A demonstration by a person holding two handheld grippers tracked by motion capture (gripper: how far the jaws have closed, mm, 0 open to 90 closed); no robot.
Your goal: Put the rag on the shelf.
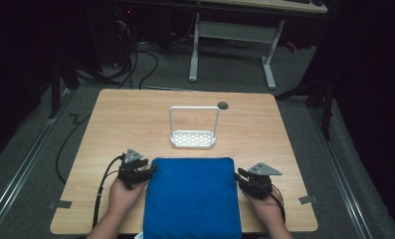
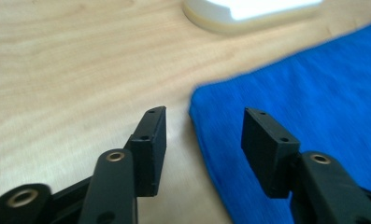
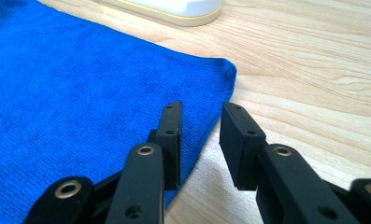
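A blue cloth [image 1: 191,196] lies flat at the near middle of the wooden table [image 1: 135,114], reaching over its front edge. My left gripper [image 1: 146,171] is open at the cloth's far left corner, and in the left gripper view the cloth's left edge [image 2: 206,135] runs between the jaws of this gripper [image 2: 204,140]. My right gripper [image 1: 241,178] is open at the cloth's right edge. In the right gripper view the cloth's edge [image 3: 211,116] passes between the jaws of the right gripper [image 3: 201,135], near the far right corner [image 3: 227,70].
A white perforated caddy with a tall wire handle [image 1: 193,138] stands just beyond the cloth; its base shows in the left gripper view [image 2: 248,14] and the right gripper view [image 3: 174,9]. A dark round hole [image 1: 223,105] sits in the table behind it. A white desk frame [image 1: 232,45] stands on the floor beyond.
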